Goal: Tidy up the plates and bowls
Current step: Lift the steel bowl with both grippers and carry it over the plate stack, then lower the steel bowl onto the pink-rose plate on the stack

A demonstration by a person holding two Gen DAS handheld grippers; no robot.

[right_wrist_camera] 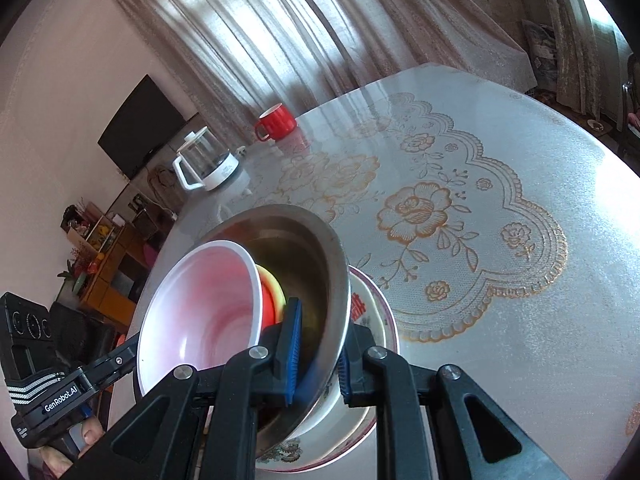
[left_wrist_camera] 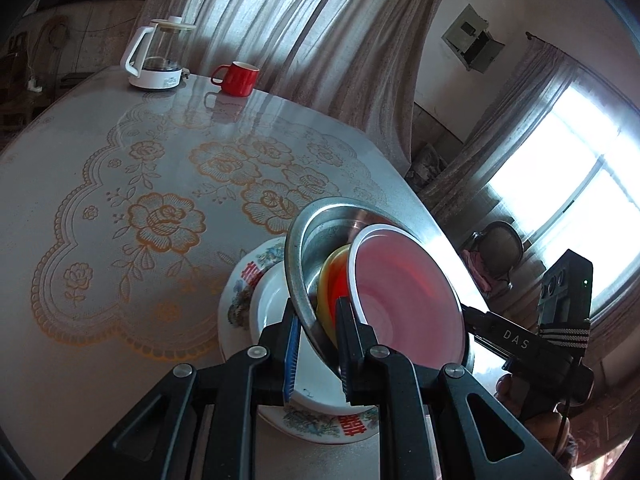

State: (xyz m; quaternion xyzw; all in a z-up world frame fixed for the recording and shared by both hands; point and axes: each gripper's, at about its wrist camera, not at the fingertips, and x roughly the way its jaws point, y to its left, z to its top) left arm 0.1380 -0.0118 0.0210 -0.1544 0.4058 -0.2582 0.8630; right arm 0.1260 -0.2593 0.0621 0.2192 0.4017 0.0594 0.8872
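Note:
A steel bowl [left_wrist_camera: 304, 256] [right_wrist_camera: 304, 248] holds a yellow and red bowl [left_wrist_camera: 330, 280] [right_wrist_camera: 276, 288] and a pink-and-white bowl [left_wrist_camera: 404, 288] [right_wrist_camera: 200, 312], both leaning inside it. My left gripper [left_wrist_camera: 318, 344] is shut on the steel bowl's near rim. My right gripper [right_wrist_camera: 320, 356] is shut on the opposite rim and shows in the left wrist view [left_wrist_camera: 466, 314]. The left gripper appears in the right wrist view [right_wrist_camera: 132, 352]. Under the steel bowl lie a white bowl [left_wrist_camera: 268, 300] [right_wrist_camera: 320, 412] and a flower-patterned plate [left_wrist_camera: 236, 292] [right_wrist_camera: 380, 320]. Whether the steel bowl touches the white bowl I cannot tell.
The table [left_wrist_camera: 100, 184] [right_wrist_camera: 540, 320] has a lace-patterned cover. A red mug [left_wrist_camera: 238, 78] [right_wrist_camera: 276, 122] and a glass kettle on a white base [left_wrist_camera: 158, 60] [right_wrist_camera: 206, 164] stand at its far side. Curtains hang behind; a chair [left_wrist_camera: 498, 252] stands off the table's edge.

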